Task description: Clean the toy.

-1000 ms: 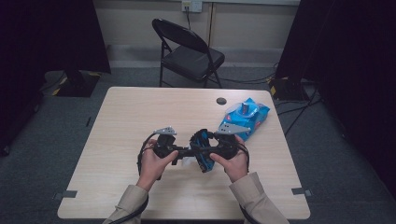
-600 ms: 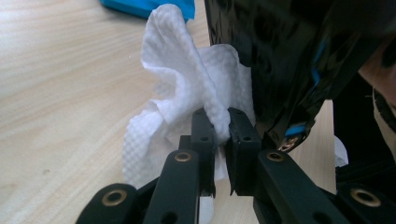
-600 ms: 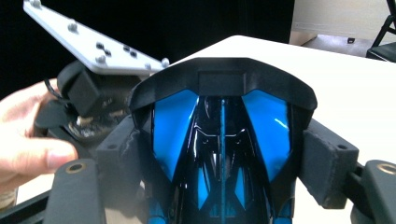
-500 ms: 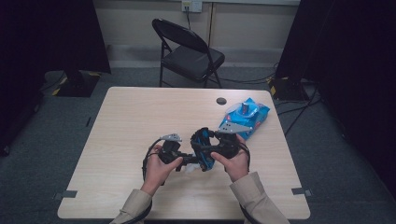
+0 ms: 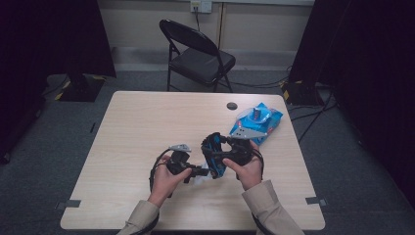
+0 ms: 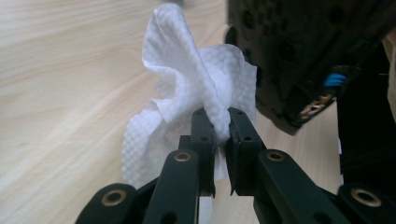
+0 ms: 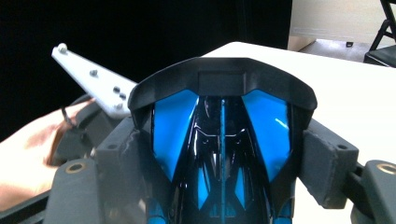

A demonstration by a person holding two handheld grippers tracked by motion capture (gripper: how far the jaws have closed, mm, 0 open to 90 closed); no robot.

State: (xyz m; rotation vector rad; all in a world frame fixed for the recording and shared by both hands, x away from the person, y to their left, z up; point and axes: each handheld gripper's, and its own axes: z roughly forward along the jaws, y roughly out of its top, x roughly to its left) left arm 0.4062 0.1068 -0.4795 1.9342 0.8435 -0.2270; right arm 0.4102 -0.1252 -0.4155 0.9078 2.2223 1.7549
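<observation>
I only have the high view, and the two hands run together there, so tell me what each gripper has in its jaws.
Observer: The left gripper is shut on a crumpled white wipe, pinched at a fold.
Operator: Now the right one.
Observer: The right gripper clamps a glossy black and blue object between its pads, with the jaws standing wide.
Operator: Say how close the wipe is to that object.
Observer: In the left gripper view the wipe rises right beside the dark bulk in the right hand. I cannot tell whether it touches the object.
</observation>
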